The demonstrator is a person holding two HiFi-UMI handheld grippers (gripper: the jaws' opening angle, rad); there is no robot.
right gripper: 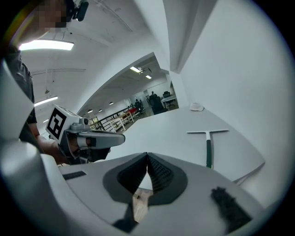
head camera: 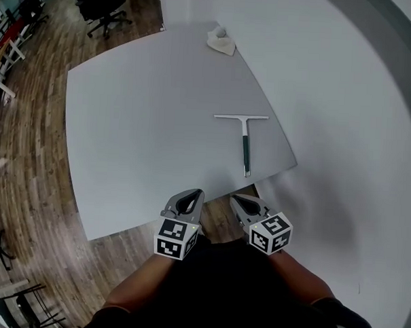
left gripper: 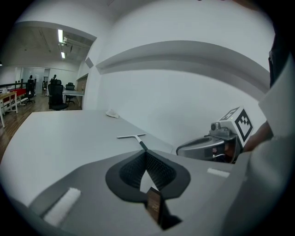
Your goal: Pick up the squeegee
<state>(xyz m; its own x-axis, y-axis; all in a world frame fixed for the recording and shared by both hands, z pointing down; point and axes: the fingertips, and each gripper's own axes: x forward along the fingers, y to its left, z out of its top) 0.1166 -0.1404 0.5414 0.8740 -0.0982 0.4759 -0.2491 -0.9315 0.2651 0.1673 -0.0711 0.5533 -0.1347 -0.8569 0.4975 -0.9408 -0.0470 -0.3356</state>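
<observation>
Head view showed you the squeegee (head camera: 245,138) lying flat on the grey bench (head camera: 139,123), near its right-hand edge and well apart from both tools. It sat at about 1 o'clock from your right gripper (head camera: 235,198). Its pale blade (head camera: 241,116) lay crosswise at the 12 o'clock end, and its dark handle (head camera: 246,149) ran back toward 6 o'clock, stopping just short of the bench edge. A crumpled cloth (head camera: 221,42) sat far off at 12 o'clock and had no bearing on the pick. Your left gripper (head camera: 198,192) hung beside the right one, off the near edge. Each tool's own view showed its fingers (left gripper: 132,168) pressed together at the tips with nothing between them, so you would have had to spread them before any grasp. The squeegee looked light and stiff, a thin rigid frame on a slim shaft. Its rubber lip was probably the only soft part, and a poor place to pinch. Because it lay so low, the fingers would likely have needed to straddle the handle from above. A hold on the dark grip toward the blade end seemed best, since the wide head would probably tip a hold taken at the tail.
</observation>
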